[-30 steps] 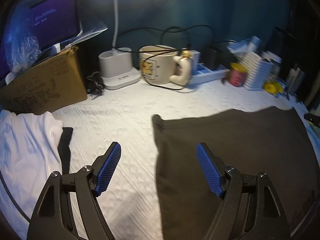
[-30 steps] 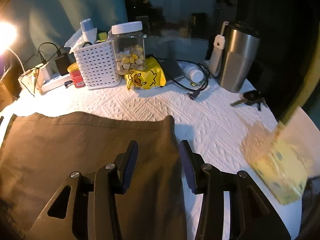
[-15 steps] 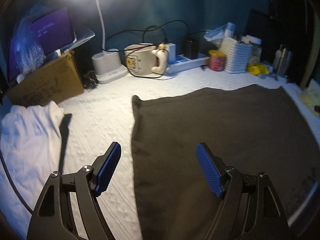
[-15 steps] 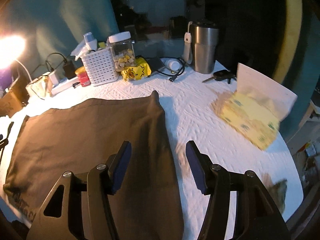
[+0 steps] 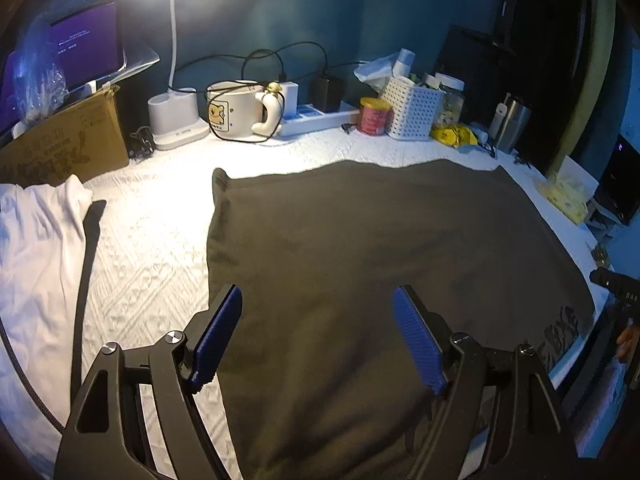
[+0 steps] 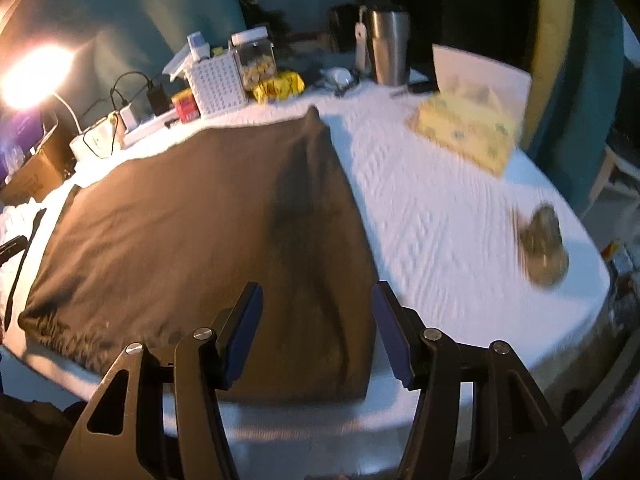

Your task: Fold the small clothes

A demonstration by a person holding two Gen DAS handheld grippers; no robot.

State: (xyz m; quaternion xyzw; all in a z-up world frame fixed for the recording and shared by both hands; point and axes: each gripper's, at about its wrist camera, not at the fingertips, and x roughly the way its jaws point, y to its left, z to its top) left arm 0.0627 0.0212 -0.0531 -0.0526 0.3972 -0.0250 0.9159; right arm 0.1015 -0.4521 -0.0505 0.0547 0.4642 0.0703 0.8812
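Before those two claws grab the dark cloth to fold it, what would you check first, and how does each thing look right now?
1. Dark cloth lies flat on the table: ok.
2. Left gripper open, nothing between its pads: ok.
3. Right gripper open, having just widened, nothing held: ok.
4. Right gripper near the cloth's near right corner: ok.
5. White garment clear of the cloth: ok.
6. Cloth's near left corner visible: cannot tell.

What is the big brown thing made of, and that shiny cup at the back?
The brown garment looks like soft, matte knit fabric, maybe cotton: it lies limp with gentle creases. The tall cup looks like brushed steel, grey with a dull sheen, though the picture is blurry.
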